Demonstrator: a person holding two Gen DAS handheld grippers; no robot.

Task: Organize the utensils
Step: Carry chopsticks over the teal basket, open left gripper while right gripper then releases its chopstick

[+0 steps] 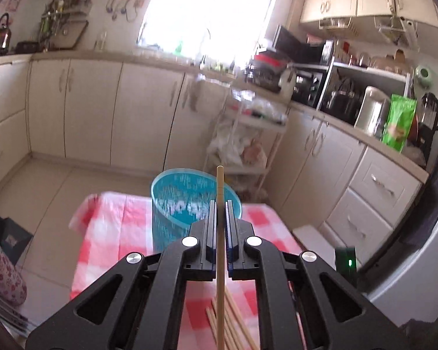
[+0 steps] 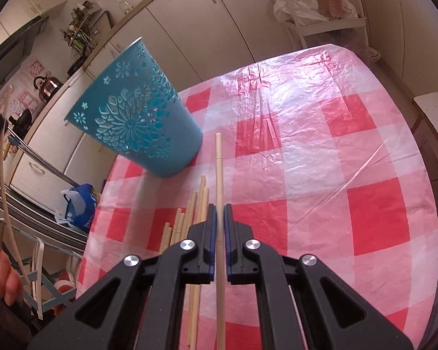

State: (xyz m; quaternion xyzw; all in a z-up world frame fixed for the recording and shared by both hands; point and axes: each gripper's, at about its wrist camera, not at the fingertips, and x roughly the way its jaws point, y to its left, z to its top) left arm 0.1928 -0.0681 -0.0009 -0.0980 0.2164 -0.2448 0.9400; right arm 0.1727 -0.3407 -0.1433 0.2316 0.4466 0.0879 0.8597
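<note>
Wooden chopstick [image 1: 220, 218] clamped in the left gripper [image 1: 219, 204] above the teal bin [image 1: 178, 204]; right gripper [image 2: 218, 208] pinches another stick [image 2: 219, 169] over the pile [image 2: 189, 218].

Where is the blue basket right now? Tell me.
The blue basket stands on the checked tablecloth, up and left in the right wrist view, just beyond the loose chopsticks; in the left wrist view it sits dead ahead.
</note>
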